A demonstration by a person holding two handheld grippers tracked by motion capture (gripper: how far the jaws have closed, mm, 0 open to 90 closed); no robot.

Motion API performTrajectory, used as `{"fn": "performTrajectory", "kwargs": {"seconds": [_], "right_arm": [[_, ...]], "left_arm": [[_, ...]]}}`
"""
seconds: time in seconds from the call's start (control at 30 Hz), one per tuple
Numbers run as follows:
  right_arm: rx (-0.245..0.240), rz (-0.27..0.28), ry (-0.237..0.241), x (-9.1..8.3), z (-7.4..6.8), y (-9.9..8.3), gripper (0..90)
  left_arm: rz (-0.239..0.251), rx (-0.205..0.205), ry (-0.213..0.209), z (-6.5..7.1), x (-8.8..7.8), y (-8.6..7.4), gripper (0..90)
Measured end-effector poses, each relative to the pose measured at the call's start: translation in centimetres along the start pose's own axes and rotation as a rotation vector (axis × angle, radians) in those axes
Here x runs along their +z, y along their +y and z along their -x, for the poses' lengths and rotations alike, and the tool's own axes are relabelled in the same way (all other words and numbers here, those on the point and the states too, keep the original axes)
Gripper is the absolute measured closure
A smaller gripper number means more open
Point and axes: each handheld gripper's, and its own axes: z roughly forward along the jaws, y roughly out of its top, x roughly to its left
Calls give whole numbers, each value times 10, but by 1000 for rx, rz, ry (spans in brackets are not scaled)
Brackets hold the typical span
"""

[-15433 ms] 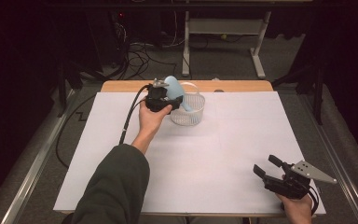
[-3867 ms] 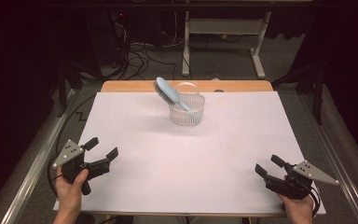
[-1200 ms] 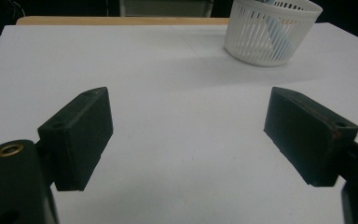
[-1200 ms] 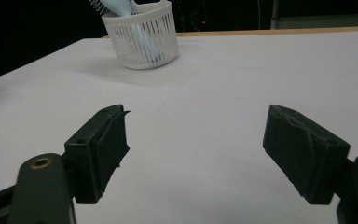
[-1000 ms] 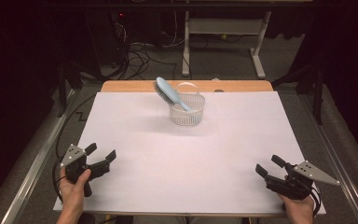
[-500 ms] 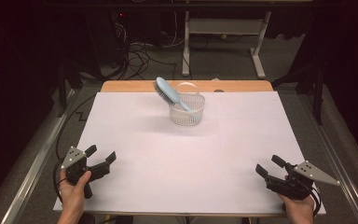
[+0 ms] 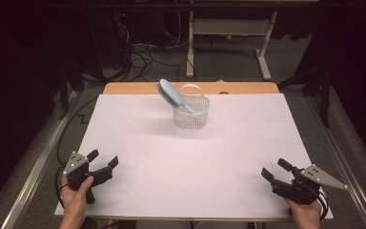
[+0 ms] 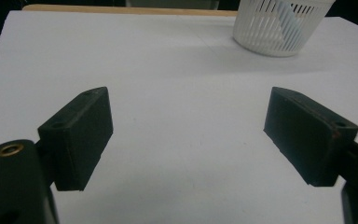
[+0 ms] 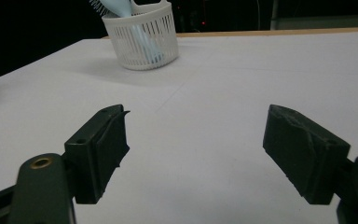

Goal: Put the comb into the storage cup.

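Note:
A light blue hairbrush point(image 7: 171, 95) stands handle-down in a white slotted basket point(image 7: 191, 114) at the far middle of the white table, its bristle head leaning out to the left. The basket point(image 8: 279, 28) also shows at the top of the left gripper view, and basket point(image 9: 142, 39) with brush point(image 9: 116, 7) at the top left of the right gripper view. My left gripper point(image 7: 103, 161) rests open at the near left corner, nothing between its jaws. My right gripper point(image 7: 275, 170) is open at the near right corner, also empty. Both sit far from the basket.
A white sheet point(image 7: 195, 162) covers the table, with a wooden strip point(image 7: 248, 88) showing along the far edge. Beyond it are cables on the floor and a white desk frame point(image 7: 228, 28). Metal rails run along both sides of the table.
The left hand has shifted slightly nearer the table's front edge over the last second. The right hand, brush and basket stay put.

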Motion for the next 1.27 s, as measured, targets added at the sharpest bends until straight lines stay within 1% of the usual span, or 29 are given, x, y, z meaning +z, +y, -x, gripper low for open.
{"fn": "performTrajectory", "kwargs": {"seconds": [0.27,0.37,0.43,0.57,0.63,0.73,0.8,1.0,1.27], "right_arm": [[0,0,0,0,0,0,223],[1,0,0,0,0,0,223],[0,0,-1,0,0,0,223],[-1,0,0,0,0,0,223],[-1,0,0,0,1,0,223],[-2,-1,0,0,1,0,223],[-2,-1,1,0,1,0,223],[-6,-1,2,1,1,0,223],[-7,-3,7,3,0,1,222]], "left_arm": [[-1,10,11,0,3,-5,163],[1,2,10,0,3,-7,163],[4,6,15,1,4,-10,163],[-10,10,21,1,6,-14,163],[-11,6,22,1,6,-14,163],[-2,-9,23,0,5,-15,163],[-1,-9,24,0,4,-15,166],[6,-24,22,1,2,-16,166],[-1,-18,20,1,1,-16,166]]}}
